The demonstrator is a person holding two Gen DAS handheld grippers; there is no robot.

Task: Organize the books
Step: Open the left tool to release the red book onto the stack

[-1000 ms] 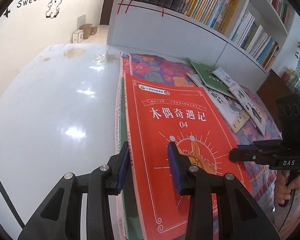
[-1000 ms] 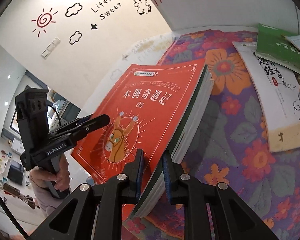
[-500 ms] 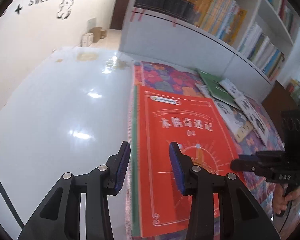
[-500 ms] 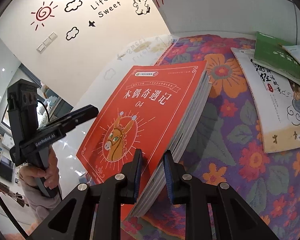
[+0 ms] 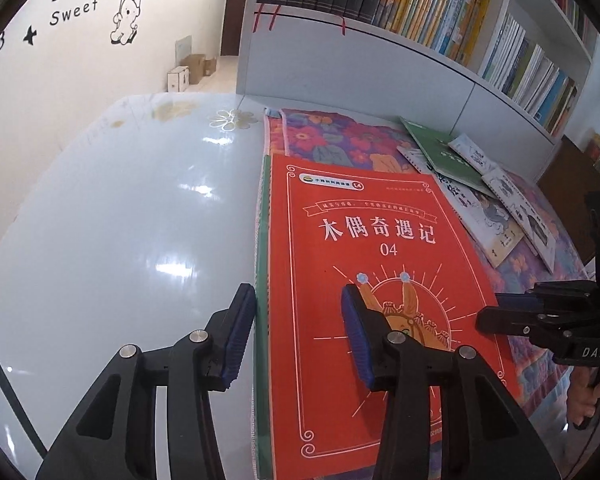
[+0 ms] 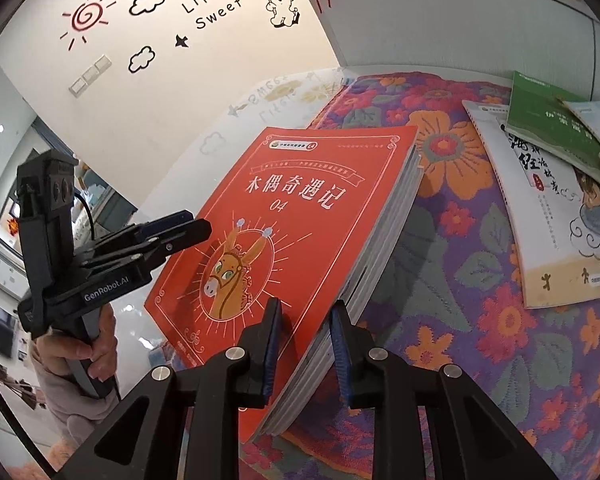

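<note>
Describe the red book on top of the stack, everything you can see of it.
The red book is a glossy softcover with white Chinese title lettering, "04", a cartoon donkey in a sunburst and an ornate border. It lies flat, face up, topping a neat stack at the edge of the flowered cloth. The left gripper and right gripper straddle the stack's edges; their jaws have just been opening.

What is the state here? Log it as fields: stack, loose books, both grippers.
stack: red book on top, lying flat at the left edge of the floral cloth
loose books: several, overlapping on the cloth, right of the stack
left gripper: open, jaws just been opening, straddling the stack's left edge
right gripper: open, jaws just been opening, astride the stack's right edge
table: glossy white, under the cloth
</note>
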